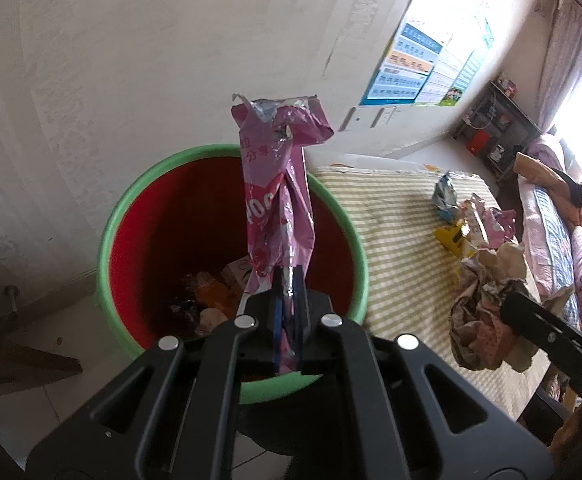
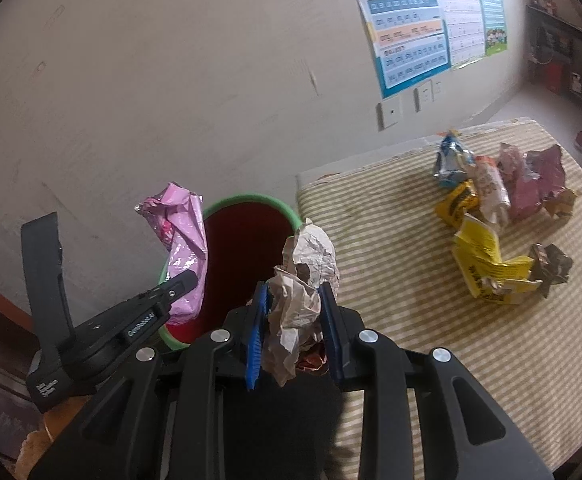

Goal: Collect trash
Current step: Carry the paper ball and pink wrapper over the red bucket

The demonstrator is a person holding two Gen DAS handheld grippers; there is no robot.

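My left gripper (image 1: 287, 280) is shut on a long pink snack wrapper (image 1: 279, 184), which stands up over the mouth of a red bin with a green rim (image 1: 115, 216). The same pink wrapper (image 2: 183, 240) and the left gripper (image 2: 183, 280) show at the bin's left side in the right wrist view. My right gripper (image 2: 293, 296) is shut on a crumpled wad of brown paper (image 2: 303, 276), held at the near right edge of the bin (image 2: 251, 200). The wad (image 1: 487, 300) appears over the table in the left wrist view. Several wrappers lie in the bin's bottom.
A table with a striped cloth (image 2: 411, 320) stands right of the bin. A heap of wrappers lies on it: yellow packets (image 2: 483, 264), a blue-silver one (image 2: 451, 160) and a pink one (image 2: 531, 180). A pale wall (image 2: 171, 100) with posters stands behind; a shelf and bedding sit far right.
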